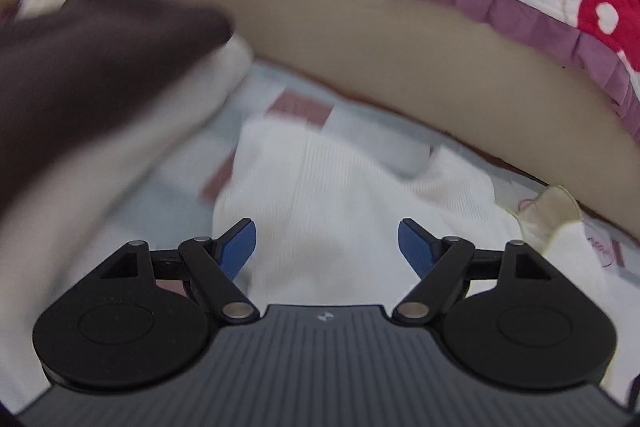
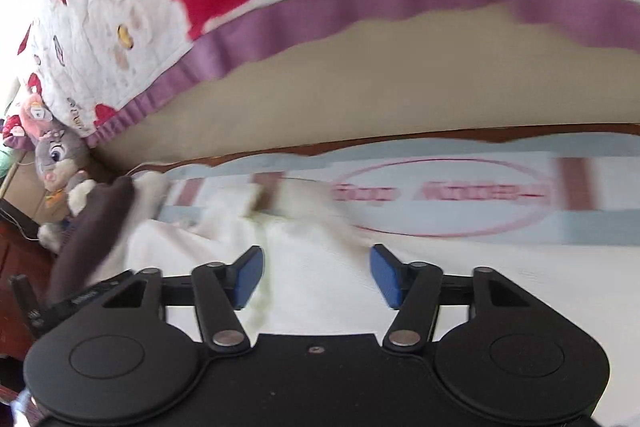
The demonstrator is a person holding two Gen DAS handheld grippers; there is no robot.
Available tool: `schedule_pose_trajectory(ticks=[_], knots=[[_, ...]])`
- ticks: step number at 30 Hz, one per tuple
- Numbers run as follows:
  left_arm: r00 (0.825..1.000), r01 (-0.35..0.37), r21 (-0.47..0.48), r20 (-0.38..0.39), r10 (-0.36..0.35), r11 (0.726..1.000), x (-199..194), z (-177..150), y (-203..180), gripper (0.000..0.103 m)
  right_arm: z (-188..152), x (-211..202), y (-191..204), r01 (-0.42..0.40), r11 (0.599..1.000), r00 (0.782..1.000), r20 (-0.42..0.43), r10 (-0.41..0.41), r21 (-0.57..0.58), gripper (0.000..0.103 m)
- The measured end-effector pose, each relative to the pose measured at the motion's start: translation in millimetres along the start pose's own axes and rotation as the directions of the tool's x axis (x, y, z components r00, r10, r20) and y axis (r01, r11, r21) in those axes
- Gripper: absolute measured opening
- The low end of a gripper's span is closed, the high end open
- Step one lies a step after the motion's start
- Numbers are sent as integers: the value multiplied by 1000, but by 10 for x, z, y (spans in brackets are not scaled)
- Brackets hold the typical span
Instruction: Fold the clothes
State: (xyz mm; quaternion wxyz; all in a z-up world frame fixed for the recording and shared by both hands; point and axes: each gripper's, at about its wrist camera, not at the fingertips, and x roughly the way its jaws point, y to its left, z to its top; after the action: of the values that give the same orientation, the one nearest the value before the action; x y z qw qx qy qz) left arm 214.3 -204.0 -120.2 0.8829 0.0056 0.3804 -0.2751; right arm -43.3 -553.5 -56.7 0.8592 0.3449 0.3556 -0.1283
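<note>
The white garment (image 1: pixel 352 179) lies on the mat (image 2: pixel 500 223), right under and ahead of both grippers. The left gripper (image 1: pixel 326 247) and right gripper (image 2: pixel 316 277) are wide apart and hold nothing. Its long side runs away toward the bed's edge.

The bed (image 2: pixel 500 259) carries everything — its sheet is pale blue and white with dark red bars and a red oval holding blurred lettering. A white ribbed garment (image 1: pixel 320 187) lies crumpled directly on the sheet, with a dark brown cloth (image 1: pixel 80 67) over a pale one at the left. Behind, a tan panel (image 2: pixel 360 87) rises under a quilt (image 2: pixel 140 7) — white, red, purple-frilled.
</note>
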Motion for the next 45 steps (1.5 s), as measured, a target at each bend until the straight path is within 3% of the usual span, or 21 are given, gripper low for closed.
schedule_pose_trajectory(ticks=[2, 4, 6, 11, 12, 13, 14, 17, 19, 23, 27, 31, 34, 37, 40, 42, 43, 45], knots=[[997, -75, -11, 11, 75, 997, 130, 14, 123, 82, 69, 279, 99, 15, 1000, 1000, -6, -15, 18, 69], [999, -43, -88, -18, 42, 995, 183, -52, 363, 82, 67, 546, 122, 38, 999, 999, 3, -38, 30, 69], [998, 46, -148, -43, -53, 988, 200, -131, 556, 82, 50, 766, 152, 56, 998, 998, 19, -57, 30, 69], [998, 57, -80, 26, -55, 995, 132, -88, 527, 82, -106, 933, 291, 74, 995, 991, 118, -65, -73, 69], [997, 56, -56, 54, -53, 997, 102, -56, 480, 82, -137, 967, 319, 78, 993, 988, 137, -65, -94, 62], [995, 56, -36, 82, -53, 998, 68, -25, 434, 82, -168, 1000, 346, 83, 990, 985, 157, -65, -114, 46], [992, 65, -25, 109, -61, 998, 24, 4, 396, 82, -199, 1034, 374, 89, 987, 982, 177, -64, -134, 5], [981, 100, 13, 168, -101, 995, -119, 71, 270, 82, -318, 1092, 485, 95, 974, 974, 222, -48, -205, 6], [972, 137, 55, 185, -145, 989, -167, 66, 177, 82, -570, 1003, 657, 60, 953, 984, 179, -6, -297, 6], [979, 143, 99, 129, -155, 985, -50, -14, -4, 82, -1074, 963, 785, 26, 903, 997, 82, 10, -429, 6], [975, 200, 104, 78, -208, 974, 26, -96, -142, 82, -1389, 990, 789, 20, 839, 1000, 6, -20, -544, 8], [961, 259, 113, 75, -268, 959, 12, -153, -264, 82, -1389, 967, 915, 32, 789, 999, 29, -18, -614, 8], [974, 204, 177, 66, -218, 963, -36, -224, -460, 82, -1397, 984, 869, 32, 804, 999, 43, -8, -594, 7], [988, 89, 329, 88, -124, 940, -126, -274, -789, 82, -1447, 1004, 791, 27, 831, 998, 61, 9, -555, 7], [988, -108, 534, 148, 32, 839, -38, -320, -1255, 90, -1597, 982, 825, 64, 770, 991, 131, 25, -634, 7], [993, -109, 566, 100, 63, 817, 176, -235, -1499, 91, -1673, 1025, 864, 92, 731, 990, 140, 5, -676, 7], [994, -106, 575, 76, 77, 811, 286, -183, -1604, 91, -1685, 1015, 854, 89, 737, 990, 142, 9, -670, 7], [996, -88, 555, 28, 88, 827, 525, -23, -1730, 91, -1683, 1003, 805, 58, 760, 992, 125, 31, -648, 7]])
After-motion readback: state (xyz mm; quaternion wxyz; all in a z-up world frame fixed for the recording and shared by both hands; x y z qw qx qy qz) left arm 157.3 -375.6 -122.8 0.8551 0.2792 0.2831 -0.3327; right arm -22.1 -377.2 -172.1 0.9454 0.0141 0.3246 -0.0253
